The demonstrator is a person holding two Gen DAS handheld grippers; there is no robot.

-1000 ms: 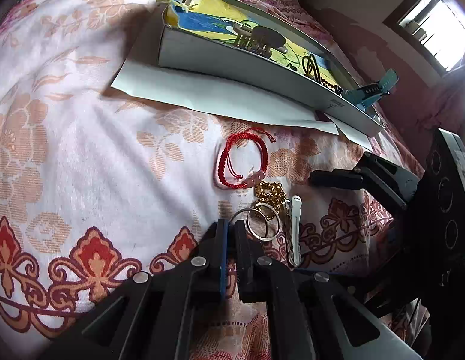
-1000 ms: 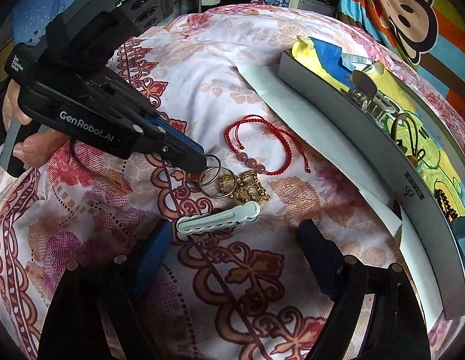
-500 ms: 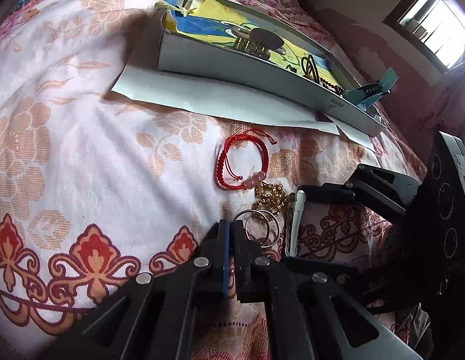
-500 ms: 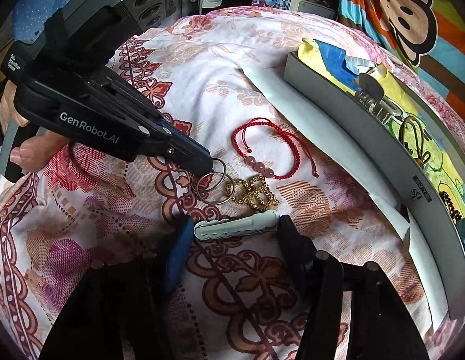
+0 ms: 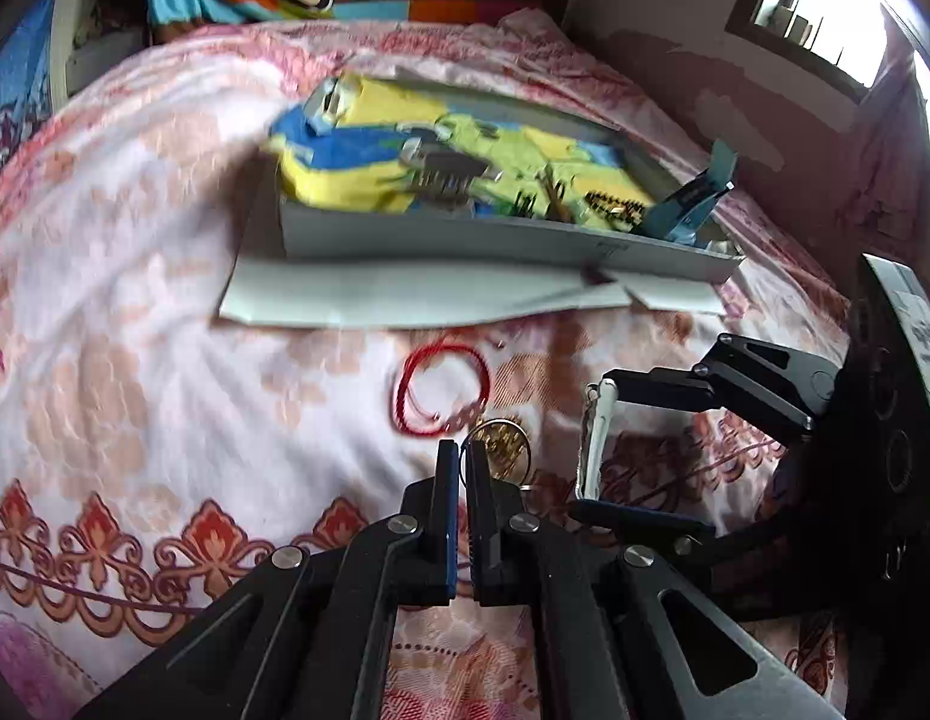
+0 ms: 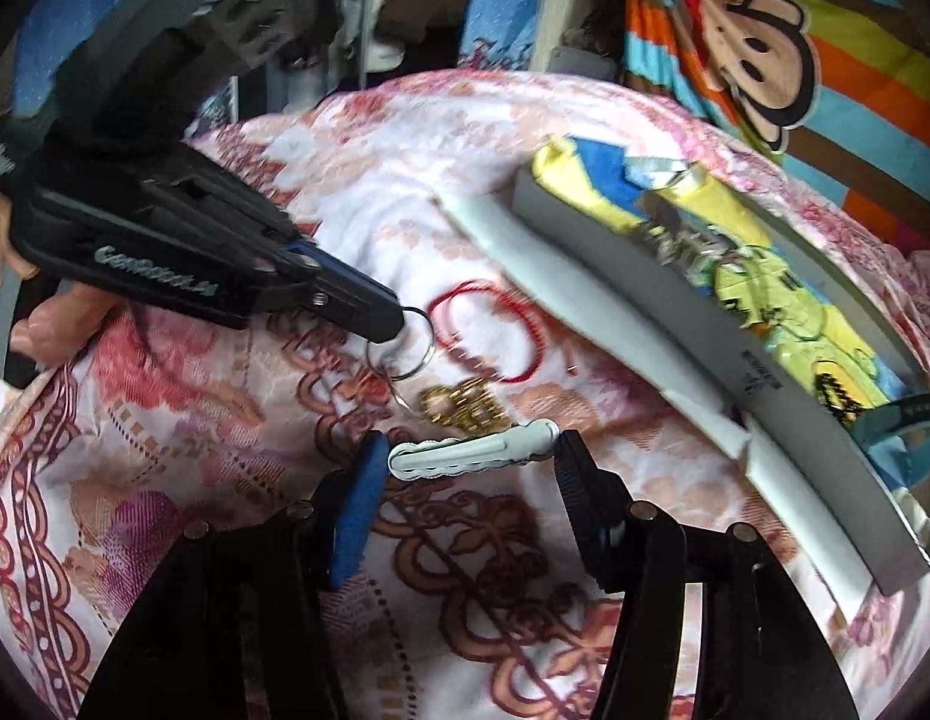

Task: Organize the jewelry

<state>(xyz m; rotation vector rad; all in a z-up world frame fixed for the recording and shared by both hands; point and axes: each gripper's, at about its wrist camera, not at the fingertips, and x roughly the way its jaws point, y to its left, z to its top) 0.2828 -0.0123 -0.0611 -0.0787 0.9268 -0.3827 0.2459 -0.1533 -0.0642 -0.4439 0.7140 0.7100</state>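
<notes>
1. So, both hands are busy here. The left gripper (image 6: 399, 324) is pinched shut on a pair of thin silver metal rings (image 6: 414, 342) with a gold chain charm (image 6: 459, 405) trailing off them, and the rings look lifted just clear of the floral pink bedsheet (image 5: 135, 360).
2. The right gripper (image 6: 465, 456) has the long white plastic hair clip (image 6: 474, 453) caught end to end, one clip tip against each pad. Its jaws have just been closing in on it, and the grip looks snug.
3. Just ahead of both tools lies the red cord bracelet (image 5: 441, 390), loose on the sheet. Further ahead is the shallow grey cardboard box with the yellow-and-blue cartoon lining (image 5: 495, 240), already holding a few pieces.
4. My take on doing this well: raise the rings slowly so the gold chain comes free without snagging the red cord. An end-to-end hold on a slim clip seems easy to pop, so keep that hand level on the way to the box.
5. View differences: the right wrist camera shows the left tool from the side, plus the person's fingers (image 6: 51, 324) on its handle. The left wrist camera shows the box interior better, though it's blurry.
</notes>
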